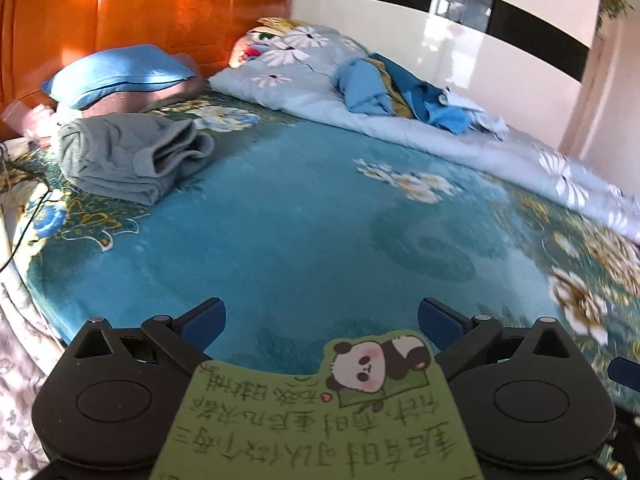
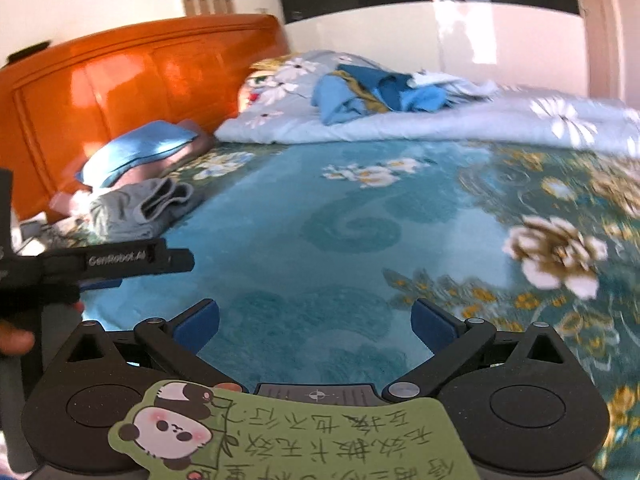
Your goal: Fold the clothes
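A folded grey garment [image 1: 132, 156] lies on the teal flowered bedspread [image 1: 304, 216] at the left, near the headboard; it also shows in the right wrist view [image 2: 140, 208]. A heap of blue and yellow clothes [image 1: 400, 92] lies on the pale quilt at the back, and shows in the right wrist view [image 2: 372, 92]. My left gripper [image 1: 320, 320] is open and empty above the bedspread. My right gripper [image 2: 316, 320] is open and empty above the bedspread too. The left gripper's body [image 2: 96, 264] shows at the left of the right wrist view.
An orange wooden headboard [image 1: 160, 12] stands at the back left, with a blue pillow [image 1: 120, 72] in front of it. A pale flowered quilt [image 1: 460, 136] lies along the far side by the white wall. A black cable [image 1: 24, 224] runs at the bed's left edge.
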A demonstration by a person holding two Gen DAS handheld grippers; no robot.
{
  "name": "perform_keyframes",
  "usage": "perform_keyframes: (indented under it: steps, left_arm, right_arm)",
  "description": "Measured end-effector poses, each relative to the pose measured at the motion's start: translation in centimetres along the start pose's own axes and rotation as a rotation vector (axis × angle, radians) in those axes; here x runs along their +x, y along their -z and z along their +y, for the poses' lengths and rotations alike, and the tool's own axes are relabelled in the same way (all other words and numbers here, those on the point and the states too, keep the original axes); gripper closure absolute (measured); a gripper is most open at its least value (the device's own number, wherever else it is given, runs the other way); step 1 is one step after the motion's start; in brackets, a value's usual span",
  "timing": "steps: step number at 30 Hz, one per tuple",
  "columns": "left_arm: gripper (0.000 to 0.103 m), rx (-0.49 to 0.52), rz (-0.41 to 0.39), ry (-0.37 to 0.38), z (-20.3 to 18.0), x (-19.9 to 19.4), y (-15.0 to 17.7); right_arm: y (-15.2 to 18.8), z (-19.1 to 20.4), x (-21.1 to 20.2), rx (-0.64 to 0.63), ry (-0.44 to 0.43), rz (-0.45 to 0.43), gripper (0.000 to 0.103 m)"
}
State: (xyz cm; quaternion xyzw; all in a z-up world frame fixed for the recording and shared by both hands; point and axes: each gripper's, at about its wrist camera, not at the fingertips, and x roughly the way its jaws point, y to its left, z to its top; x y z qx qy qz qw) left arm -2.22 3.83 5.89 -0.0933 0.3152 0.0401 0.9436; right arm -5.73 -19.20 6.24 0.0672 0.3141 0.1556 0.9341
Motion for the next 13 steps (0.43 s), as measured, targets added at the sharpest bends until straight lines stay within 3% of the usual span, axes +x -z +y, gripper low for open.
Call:
perform_keyframes:
  steps: [13]
  left_arm:
    - [0.001, 0.039, 0.025, 0.017, -0.9, 0.3, 1.5]
  right_arm:
    - [1.7, -2.5, -0.1, 0.083, 0.061, 0.036, 0.0]
